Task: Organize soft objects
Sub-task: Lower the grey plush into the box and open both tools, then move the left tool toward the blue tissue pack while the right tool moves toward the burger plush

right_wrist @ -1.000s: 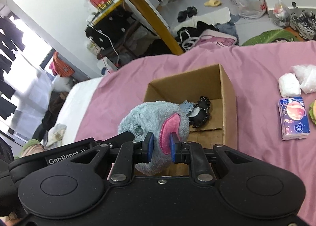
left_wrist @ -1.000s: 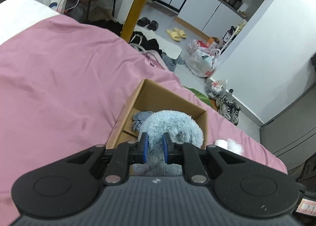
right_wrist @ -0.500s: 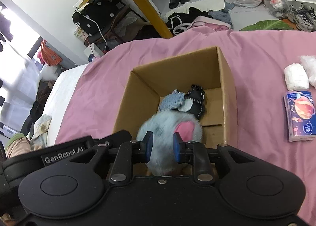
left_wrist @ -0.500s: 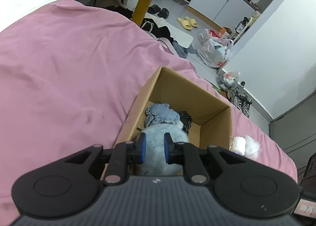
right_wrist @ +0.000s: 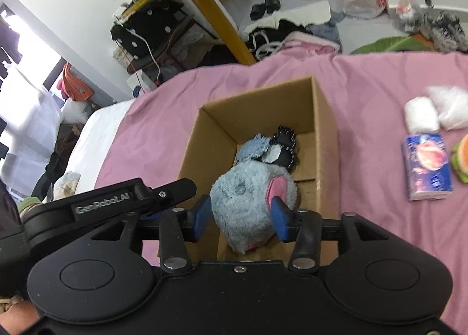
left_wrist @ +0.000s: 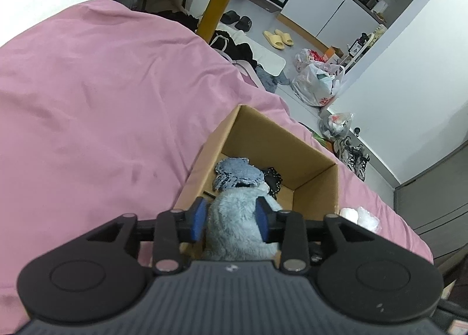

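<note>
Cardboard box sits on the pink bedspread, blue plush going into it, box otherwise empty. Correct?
Not empty. The right wrist view shows a denim piece and a black studded item already lying in the cardboard box, beyond the blue plush. The rest holds: the box sits on the pink bedspread.

The open brown cardboard box (right_wrist: 324,118) on the pink bedspread (left_wrist: 102,107) is crowded at its near end, where a fluffy pale-blue plush toy (right_wrist: 248,200) sits between both grippers' spread fingers. Beyond the plush, a frayed blue denim piece (left_wrist: 237,174) and a black studded item (right_wrist: 285,148) cover the middle of the box floor. The box's far end shows bare cardboard. Left of the box the bedspread lies bare; right of it sit two white wads (right_wrist: 421,114) and a blue tissue pack (right_wrist: 427,167).
</note>
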A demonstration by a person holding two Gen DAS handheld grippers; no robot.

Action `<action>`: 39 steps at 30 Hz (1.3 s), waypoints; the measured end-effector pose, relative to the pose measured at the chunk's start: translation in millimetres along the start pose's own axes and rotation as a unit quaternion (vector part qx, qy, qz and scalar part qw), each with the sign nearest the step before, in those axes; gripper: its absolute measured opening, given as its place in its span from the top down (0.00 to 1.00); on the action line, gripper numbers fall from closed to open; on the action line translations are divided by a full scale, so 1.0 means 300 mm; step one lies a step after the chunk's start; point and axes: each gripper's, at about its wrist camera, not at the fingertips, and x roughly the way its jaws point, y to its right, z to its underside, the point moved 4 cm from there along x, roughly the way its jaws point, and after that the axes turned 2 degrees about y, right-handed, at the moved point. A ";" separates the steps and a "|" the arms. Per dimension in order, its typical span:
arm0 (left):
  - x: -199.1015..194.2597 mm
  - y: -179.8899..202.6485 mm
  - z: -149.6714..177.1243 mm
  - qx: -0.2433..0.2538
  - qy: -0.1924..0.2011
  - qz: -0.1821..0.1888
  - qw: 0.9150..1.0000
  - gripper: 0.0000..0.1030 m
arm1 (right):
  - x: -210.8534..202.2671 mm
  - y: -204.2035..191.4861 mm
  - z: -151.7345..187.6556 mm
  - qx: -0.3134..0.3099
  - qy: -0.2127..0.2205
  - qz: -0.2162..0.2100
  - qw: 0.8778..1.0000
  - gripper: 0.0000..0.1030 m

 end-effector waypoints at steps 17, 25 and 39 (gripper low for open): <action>-0.190 0.105 0.036 0.064 0.051 -0.059 0.995 0.09 | -0.248 0.052 -0.016 -0.005 0.079 0.002 0.997 0.23; -0.279 0.156 0.065 0.080 0.068 -0.060 0.993 0.00 | -0.324 0.088 -0.023 -0.003 0.090 0.008 0.996 0.10; -0.405 0.274 0.123 0.106 0.083 -0.026 0.991 0.00 | -0.498 0.170 -0.032 -0.019 0.127 0.015 0.992 0.00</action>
